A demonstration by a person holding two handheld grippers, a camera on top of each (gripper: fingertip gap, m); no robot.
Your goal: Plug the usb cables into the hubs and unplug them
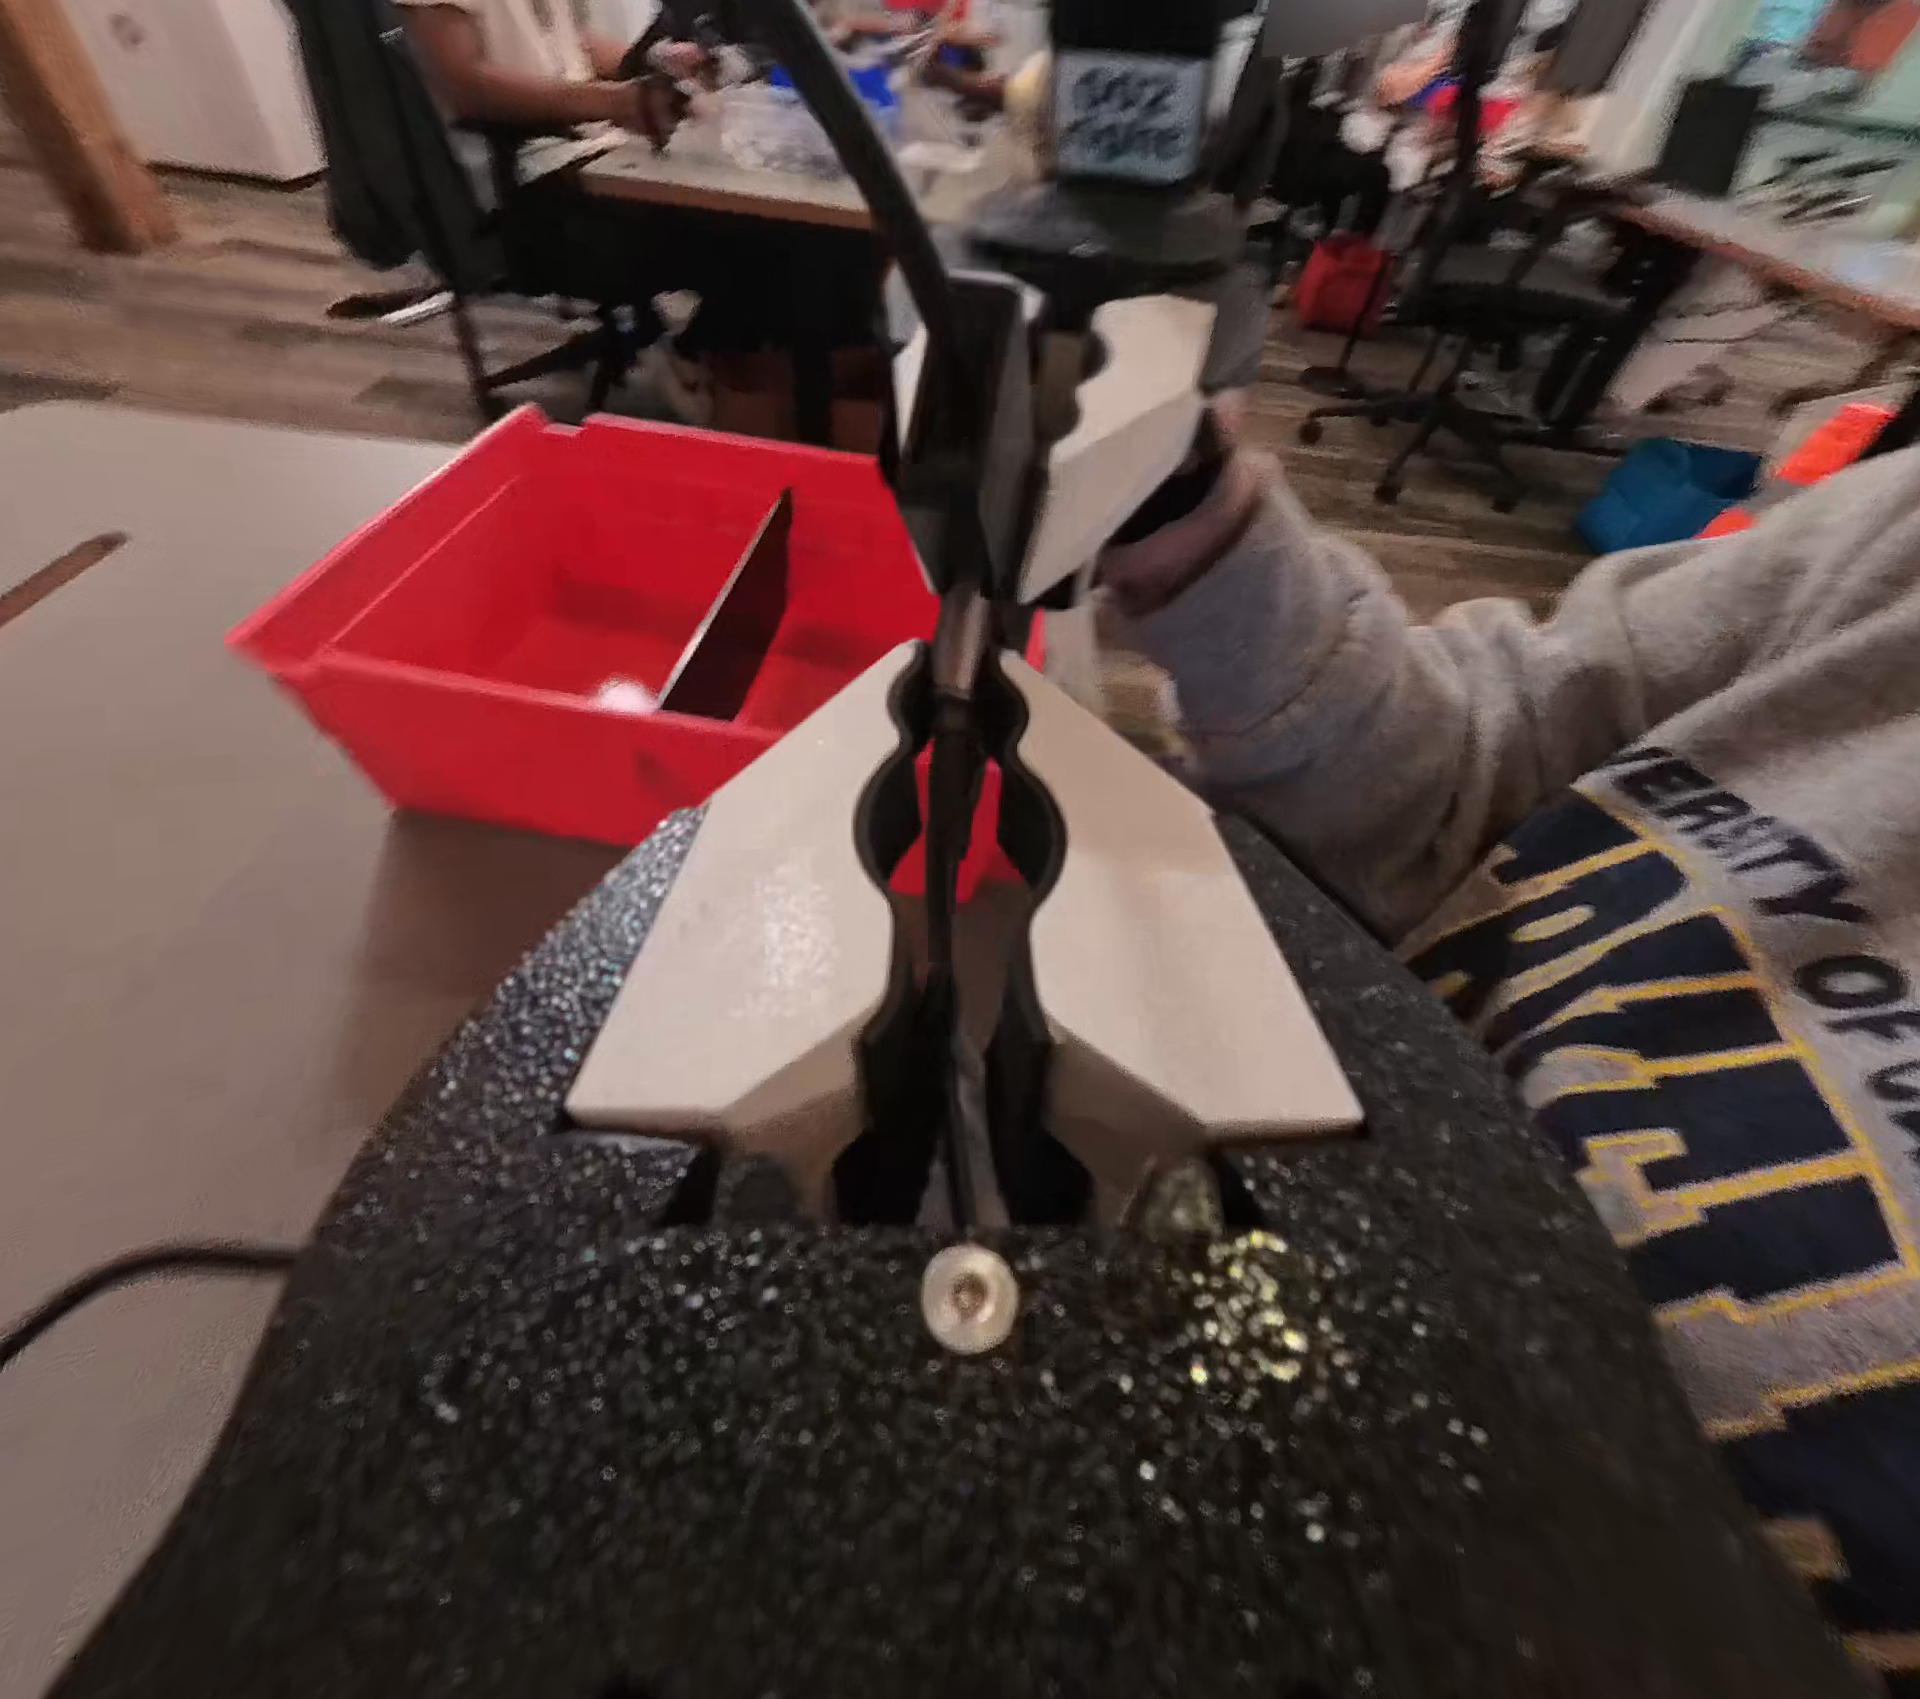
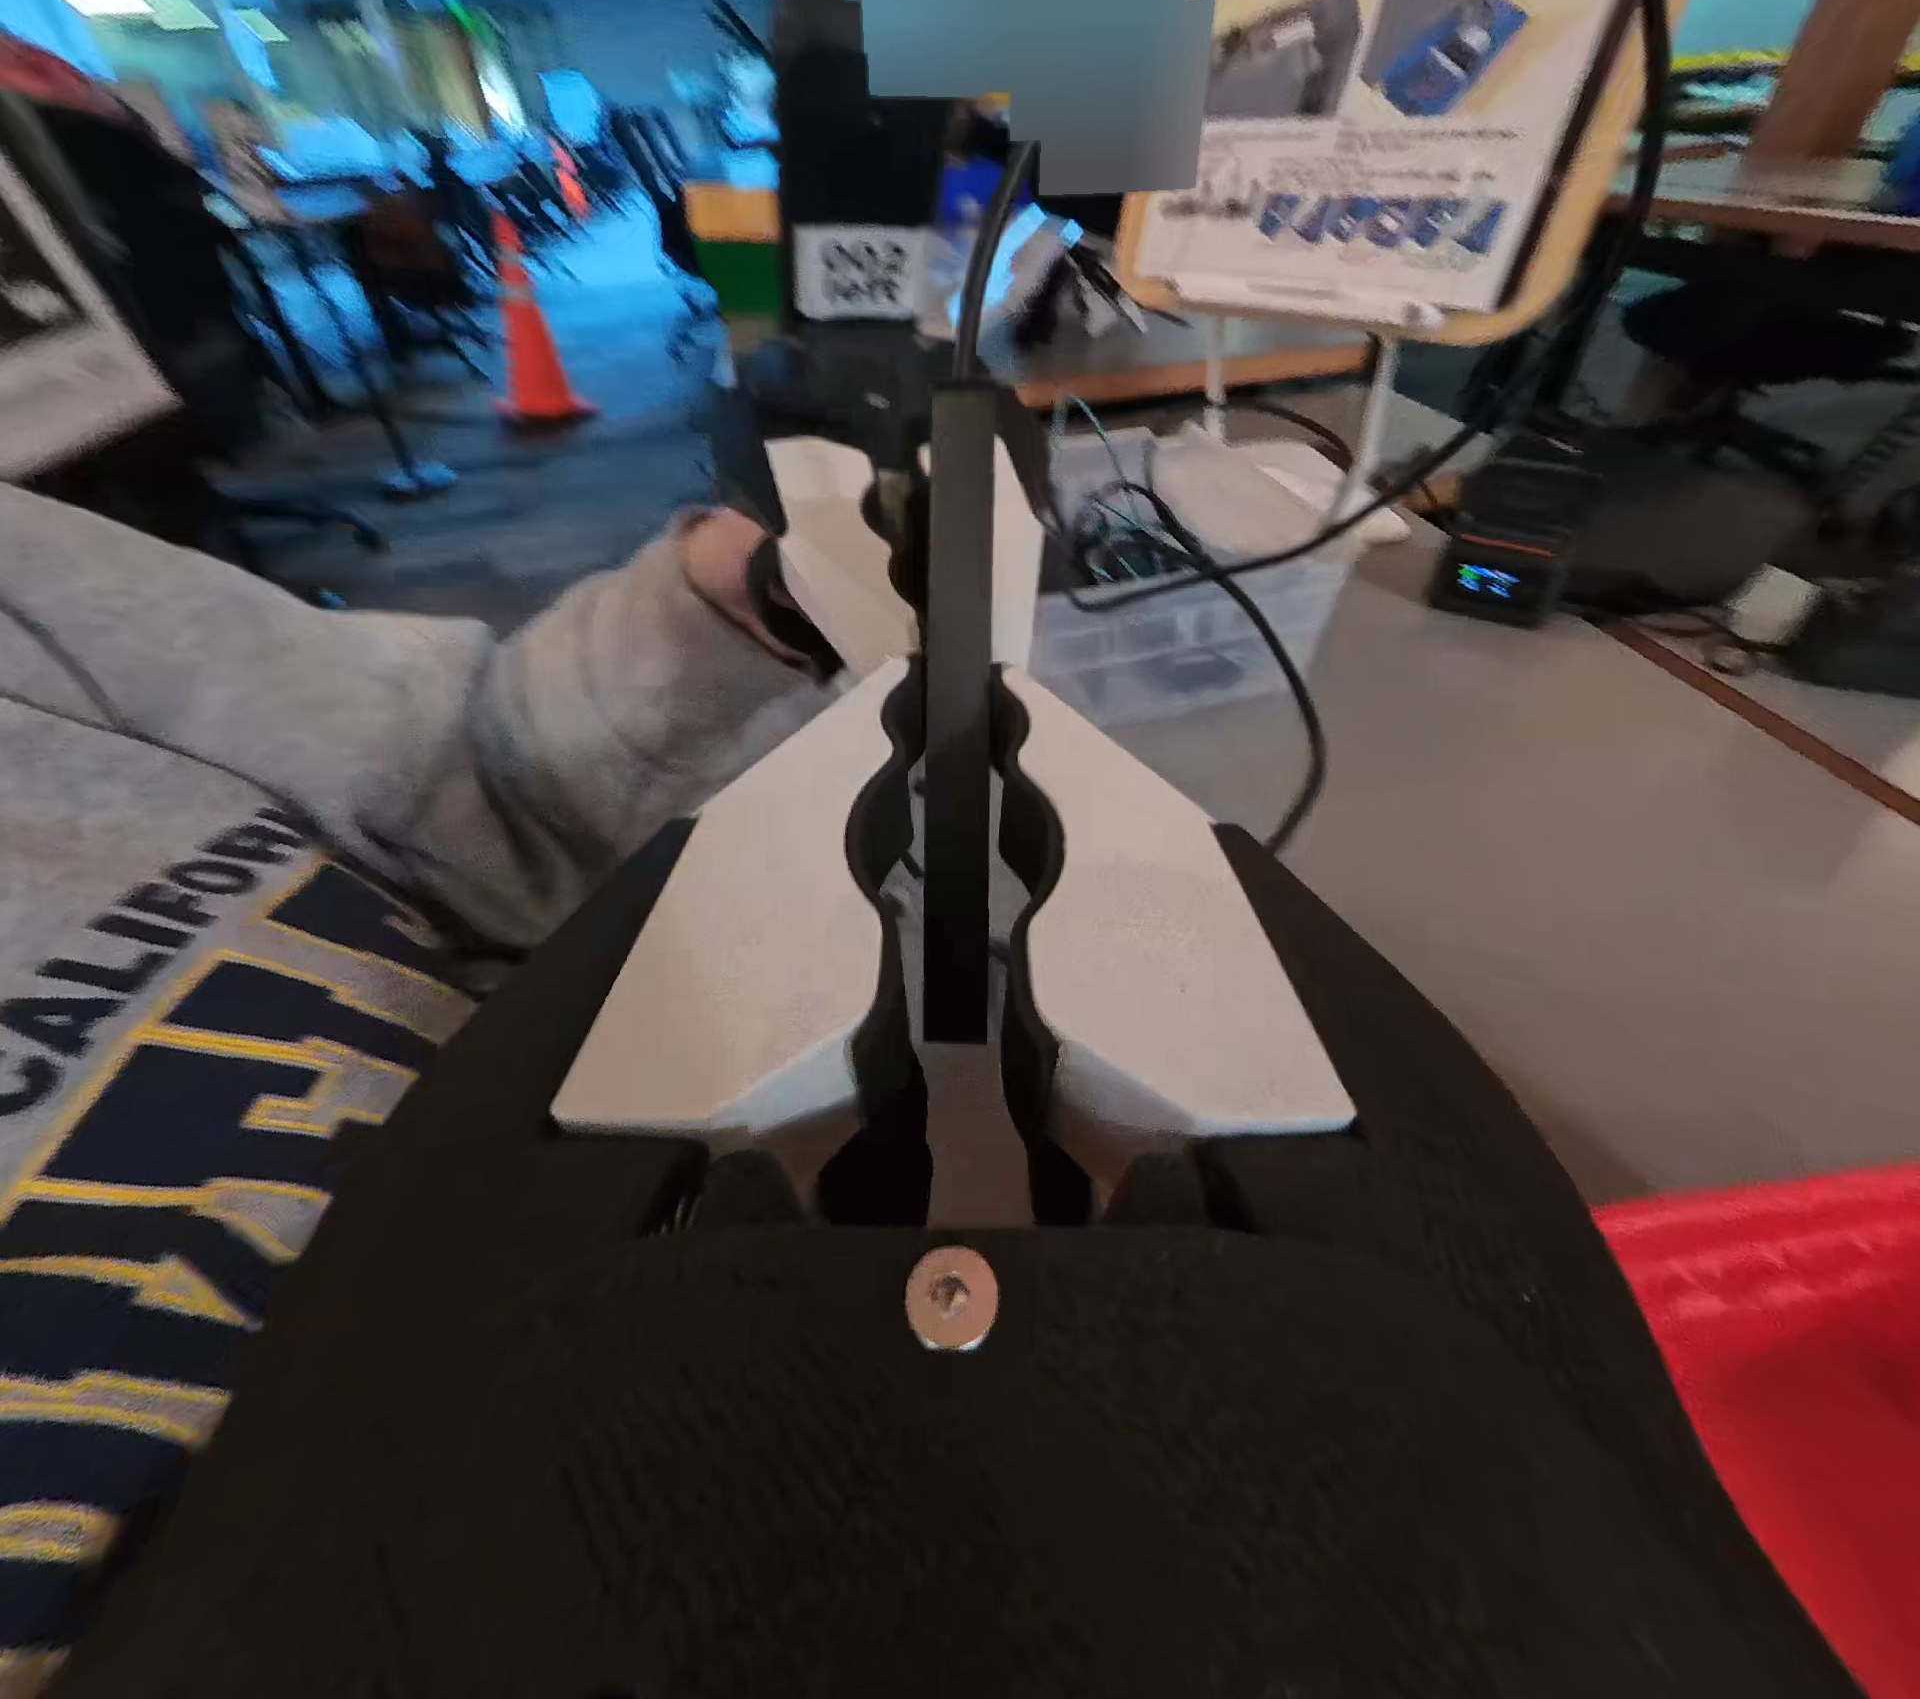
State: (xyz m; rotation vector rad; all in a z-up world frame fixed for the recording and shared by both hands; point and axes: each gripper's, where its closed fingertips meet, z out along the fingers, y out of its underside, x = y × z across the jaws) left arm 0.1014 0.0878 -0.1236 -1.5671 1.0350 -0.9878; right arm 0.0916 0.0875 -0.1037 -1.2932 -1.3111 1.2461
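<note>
In the left wrist view my left gripper (image 1: 961,662) is shut on a thin black USB cable (image 1: 948,828) just behind its plug (image 1: 964,626). The plug points at the slim black hub (image 1: 971,423), held edge-on by my right gripper (image 1: 1039,454) just beyond. I cannot tell whether the plug is seated in the hub. In the right wrist view my right gripper (image 2: 956,678) is shut on the hub (image 2: 956,714), whose own cable (image 2: 982,278) curves up from its far end. The left gripper (image 2: 894,527) faces it close behind the hub.
A red bin (image 1: 499,714) with a dark divider stands on the brown table (image 1: 156,818) left of the grippers; its red edge also shows in the right wrist view (image 2: 1766,1337). A person's grey sleeve (image 1: 1403,714) reaches in. A clear box of cables (image 2: 1164,610) and a looping black cable (image 2: 1288,714) lie ahead. Less than 4 cm separates the two grippers' tips.
</note>
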